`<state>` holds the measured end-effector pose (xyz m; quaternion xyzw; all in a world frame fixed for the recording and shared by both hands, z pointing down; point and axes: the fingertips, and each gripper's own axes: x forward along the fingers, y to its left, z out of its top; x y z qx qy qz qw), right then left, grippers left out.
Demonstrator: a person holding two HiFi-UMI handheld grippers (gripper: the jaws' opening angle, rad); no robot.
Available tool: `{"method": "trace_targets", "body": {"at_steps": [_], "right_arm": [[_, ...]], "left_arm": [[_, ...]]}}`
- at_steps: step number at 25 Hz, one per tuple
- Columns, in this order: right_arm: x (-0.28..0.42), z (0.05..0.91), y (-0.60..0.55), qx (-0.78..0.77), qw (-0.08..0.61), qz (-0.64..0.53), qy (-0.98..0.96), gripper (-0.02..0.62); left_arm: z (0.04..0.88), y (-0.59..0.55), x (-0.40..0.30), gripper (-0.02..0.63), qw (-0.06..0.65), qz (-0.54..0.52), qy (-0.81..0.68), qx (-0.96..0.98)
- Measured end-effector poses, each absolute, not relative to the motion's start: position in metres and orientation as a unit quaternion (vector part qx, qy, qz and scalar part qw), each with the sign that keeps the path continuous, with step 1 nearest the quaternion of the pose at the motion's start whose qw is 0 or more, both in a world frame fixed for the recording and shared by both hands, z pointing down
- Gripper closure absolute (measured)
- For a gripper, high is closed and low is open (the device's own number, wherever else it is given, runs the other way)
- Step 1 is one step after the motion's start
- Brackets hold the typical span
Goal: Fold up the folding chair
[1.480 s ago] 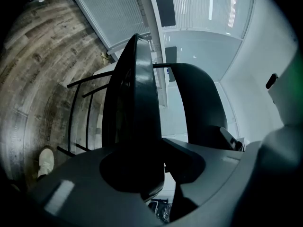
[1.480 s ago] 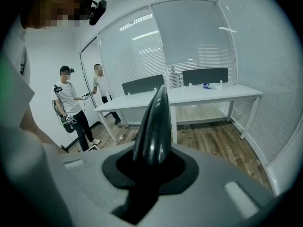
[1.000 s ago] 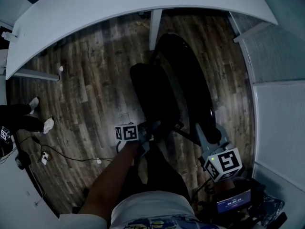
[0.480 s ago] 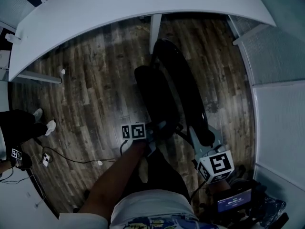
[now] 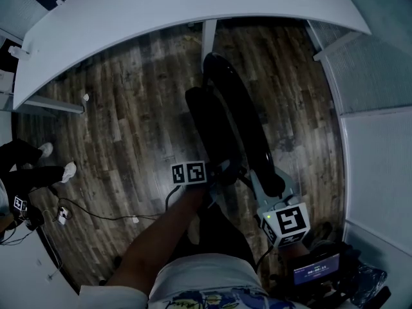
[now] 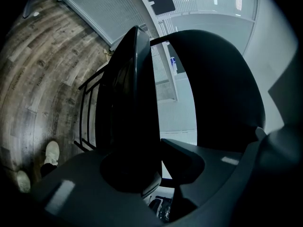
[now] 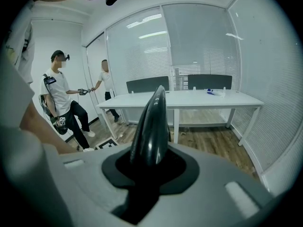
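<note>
Folding chair (image 5: 209,127): is standing on the wood floor (image 5: 129,121) beside the white table (image 5: 161,11), its two black panels lying close together.
Left gripper (image 6: 137,174): is gripping one panel's edge, jaws narrow.
Right gripper (image 7: 147,174): is clamping the other panel's edge, jaws narrow.

Chair (image 5: 239,118): shells are moulded in smooth, glossy black plastic; thin dark tubing, seemingly metal, is fitted as frame.
Floor (image 5: 122,114): laid in matt wood-grain planks, streaked brown-grey.
Table (image 5: 161,11): top is finished smooth, white.
Wall (image 7: 199,46): glazed, glossy.
</note>
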<state>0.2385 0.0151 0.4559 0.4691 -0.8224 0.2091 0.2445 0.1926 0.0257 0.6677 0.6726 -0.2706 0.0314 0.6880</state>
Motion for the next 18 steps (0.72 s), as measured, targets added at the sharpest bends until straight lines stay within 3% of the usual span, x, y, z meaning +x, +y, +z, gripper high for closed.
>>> {"method": "trace_targets", "body": {"at_steps": [18], "right_arm": [[0.222,0.453,0.017,0.470,0.253,0.199,-0.822,0.514]], "left_arm": [[0.663,0.013,0.220,0.479,0.698,0.086,-0.289,0.650]]}}
